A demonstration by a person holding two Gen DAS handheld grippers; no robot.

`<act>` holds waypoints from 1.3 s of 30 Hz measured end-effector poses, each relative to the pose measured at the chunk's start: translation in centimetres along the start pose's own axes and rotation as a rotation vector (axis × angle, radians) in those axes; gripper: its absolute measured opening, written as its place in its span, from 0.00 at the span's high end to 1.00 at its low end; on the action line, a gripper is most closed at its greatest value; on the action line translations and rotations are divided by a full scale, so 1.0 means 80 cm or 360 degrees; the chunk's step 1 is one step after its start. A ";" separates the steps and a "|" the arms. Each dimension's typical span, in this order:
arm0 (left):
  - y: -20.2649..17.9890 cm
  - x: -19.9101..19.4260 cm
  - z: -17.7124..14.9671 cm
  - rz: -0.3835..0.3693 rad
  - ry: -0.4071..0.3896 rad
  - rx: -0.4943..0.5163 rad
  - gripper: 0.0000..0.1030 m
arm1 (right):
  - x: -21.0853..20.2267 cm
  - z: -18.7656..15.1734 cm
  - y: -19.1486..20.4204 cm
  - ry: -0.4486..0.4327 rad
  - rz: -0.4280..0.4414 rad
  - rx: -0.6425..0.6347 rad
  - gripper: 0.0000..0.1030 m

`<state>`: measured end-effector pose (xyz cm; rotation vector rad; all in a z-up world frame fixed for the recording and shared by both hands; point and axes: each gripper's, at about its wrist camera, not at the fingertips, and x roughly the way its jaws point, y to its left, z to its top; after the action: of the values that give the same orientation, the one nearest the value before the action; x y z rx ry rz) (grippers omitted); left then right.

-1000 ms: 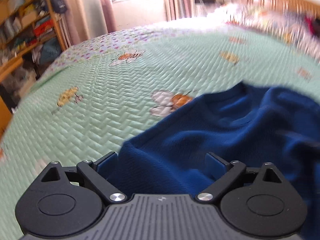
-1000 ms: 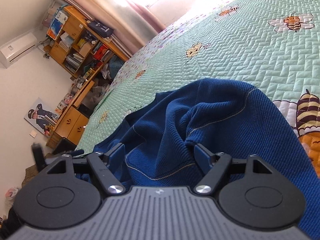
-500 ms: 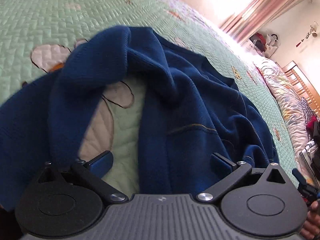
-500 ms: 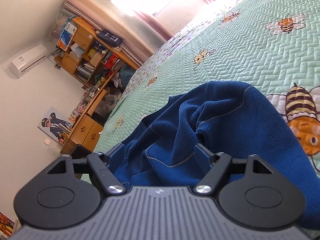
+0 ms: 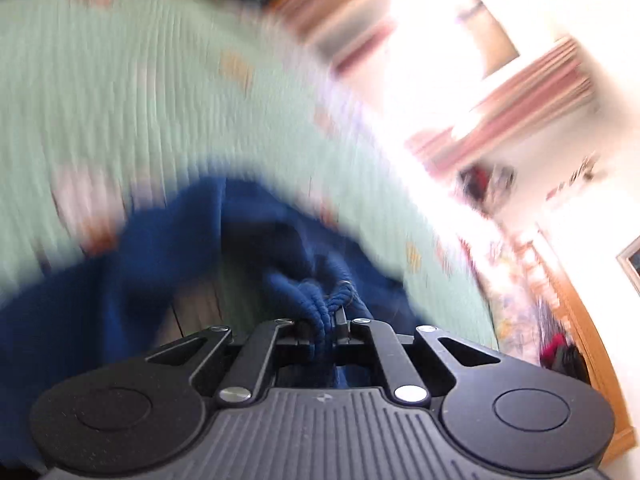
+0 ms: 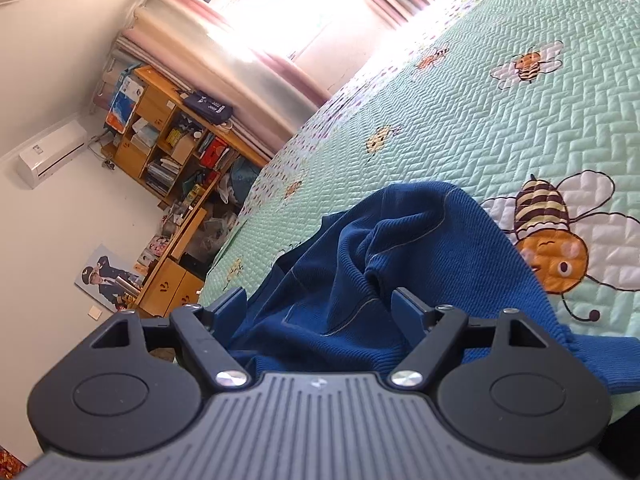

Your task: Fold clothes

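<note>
A dark blue knit sweater [image 6: 400,264] lies crumpled on a mint-green quilted bedspread [image 6: 500,132] printed with bees. In the left wrist view, my left gripper [image 5: 323,320] is shut on a bunched fold of the sweater [image 5: 168,248], and the cloth trails away from the jaws; this view is smeared by motion. In the right wrist view, my right gripper [image 6: 320,304] stands open, its fingers straddling a raised part of the sweater without pinching it.
A wooden bookshelf [image 6: 172,148] packed with books stands beyond the bed's left edge, beside a bright window with pink curtains [image 6: 280,60]. A wooden headboard [image 5: 584,320] shows at the right in the left wrist view. Bare quilt stretches beyond the sweater.
My left gripper went from open over the sweater to shut on a bunch of it, and it is swinging fast. The right gripper stayed open, shifting only slightly.
</note>
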<state>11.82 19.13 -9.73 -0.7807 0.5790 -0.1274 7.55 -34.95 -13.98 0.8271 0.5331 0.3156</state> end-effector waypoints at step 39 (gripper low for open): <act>0.090 -0.036 -0.111 0.0065 0.0431 -0.0237 0.25 | -0.005 -0.083 -0.031 0.0356 -0.0148 0.0093 0.51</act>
<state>3.89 19.59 -18.47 -0.9024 0.8680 -0.1548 3.64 -32.66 -19.42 0.8255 0.7906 0.3099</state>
